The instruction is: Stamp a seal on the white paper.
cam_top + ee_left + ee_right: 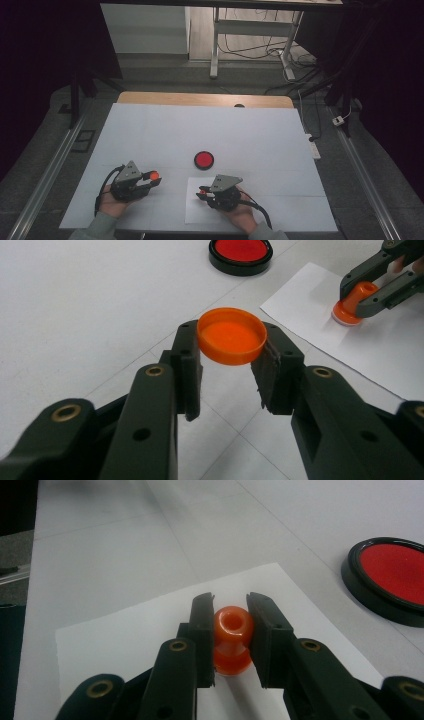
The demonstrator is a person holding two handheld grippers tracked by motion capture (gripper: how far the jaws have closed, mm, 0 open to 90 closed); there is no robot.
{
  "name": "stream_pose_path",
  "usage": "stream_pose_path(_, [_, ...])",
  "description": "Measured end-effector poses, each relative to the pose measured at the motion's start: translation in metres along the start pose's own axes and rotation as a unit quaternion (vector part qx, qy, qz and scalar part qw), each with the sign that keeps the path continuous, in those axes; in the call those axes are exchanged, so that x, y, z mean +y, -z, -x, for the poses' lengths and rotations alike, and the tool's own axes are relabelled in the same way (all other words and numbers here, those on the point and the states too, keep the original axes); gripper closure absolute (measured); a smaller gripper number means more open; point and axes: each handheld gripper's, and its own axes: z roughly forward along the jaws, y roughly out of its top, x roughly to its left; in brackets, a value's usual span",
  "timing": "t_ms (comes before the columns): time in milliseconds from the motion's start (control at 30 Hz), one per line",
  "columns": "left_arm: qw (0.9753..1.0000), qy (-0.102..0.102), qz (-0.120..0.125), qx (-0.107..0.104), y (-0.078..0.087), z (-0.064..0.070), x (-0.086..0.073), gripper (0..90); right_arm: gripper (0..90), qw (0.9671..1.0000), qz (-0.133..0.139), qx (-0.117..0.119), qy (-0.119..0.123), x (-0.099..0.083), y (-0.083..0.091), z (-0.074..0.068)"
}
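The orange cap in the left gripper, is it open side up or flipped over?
Open side up. In the left gripper view the orange cap, clamped by the left gripper, shows its hollow inside and raised rim facing up.

Dim room, cables (250,50) on floor

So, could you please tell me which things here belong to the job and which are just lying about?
In use:
- orange cap, left gripper
- orange stamp, right gripper
- paper sheet
- red ink pad

Lying about:
- floor cables
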Motion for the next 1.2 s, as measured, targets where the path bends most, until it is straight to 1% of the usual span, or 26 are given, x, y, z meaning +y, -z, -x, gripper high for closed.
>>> stream_pose_path(67, [1.0, 0.0, -0.001, 0.0, -0.0001, -0.0001, -0.0001, 64.6, 72.6, 1.0, 0.0, 0.002, -0.005, 0.0001, -0.0001, 0.0008])
stream_pose_path(367, [1.0, 0.0, 0.0, 0.001, 0.0002, 0.0001, -0.0002, 64.6, 72.7, 0.9999, -0.001, 0.003, -0.01, 0.0004, -0.0002, 0.0011])
stream_pose_path(1200, [1.0, 0.001, 0.002, 0.001, 0.0012, -0.001, -0.0002, 64.7, 72.7, 1.0, -0.001, 0.003, -0.008, 0.0001, -0.0002, 0.0012])
